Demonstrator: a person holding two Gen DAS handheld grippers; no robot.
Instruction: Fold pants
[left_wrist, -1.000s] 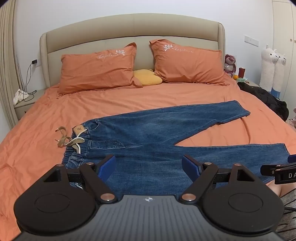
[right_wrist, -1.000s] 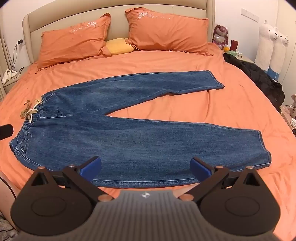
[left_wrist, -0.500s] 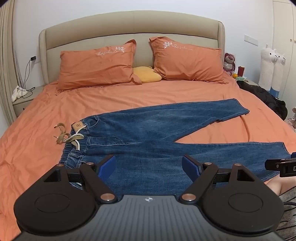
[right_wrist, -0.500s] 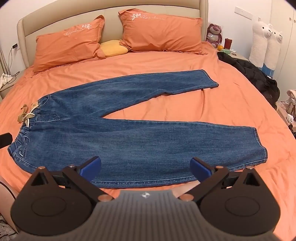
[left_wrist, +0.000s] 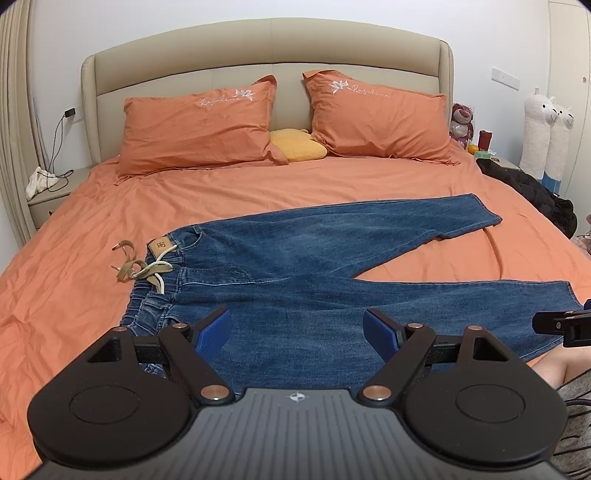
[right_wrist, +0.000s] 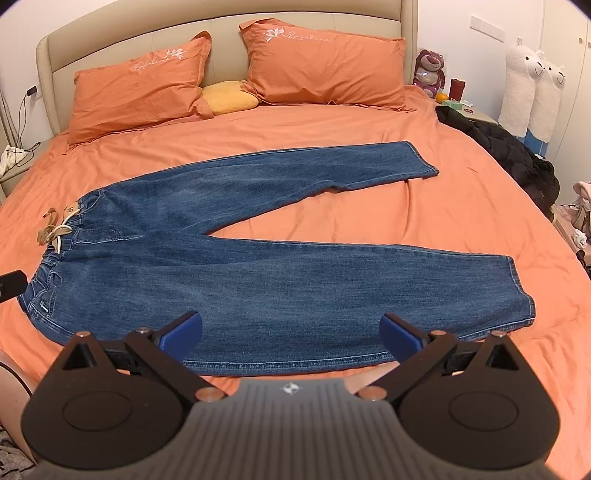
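Note:
Blue jeans (right_wrist: 236, 266) lie flat on the orange bed (right_wrist: 461, 206), waistband at the left with a tan drawstring (right_wrist: 51, 232), legs spread in a V toward the right. In the left wrist view the jeans (left_wrist: 295, 273) fill the near middle and the drawstring (left_wrist: 136, 267) lies at their left. My left gripper (left_wrist: 297, 332) hovers open above the near waist area, nothing between its blue pads. My right gripper (right_wrist: 291, 334) stands open over the near leg's lower edge. The right gripper's tip (left_wrist: 561, 326) shows at the right edge of the left wrist view.
Two orange pillows (right_wrist: 147, 88) and a yellow cushion (right_wrist: 229, 98) rest against the beige headboard (left_wrist: 266, 51). A black jacket (right_wrist: 509, 155) lies on the bed's right side. Plush toys (right_wrist: 532, 88) stand at the right wall; a nightstand (left_wrist: 48, 192) with cables stands at the left.
Both grippers have drawn back and risen slightly, so the jeans sit a little farther away in both views. The jeans have not moved.

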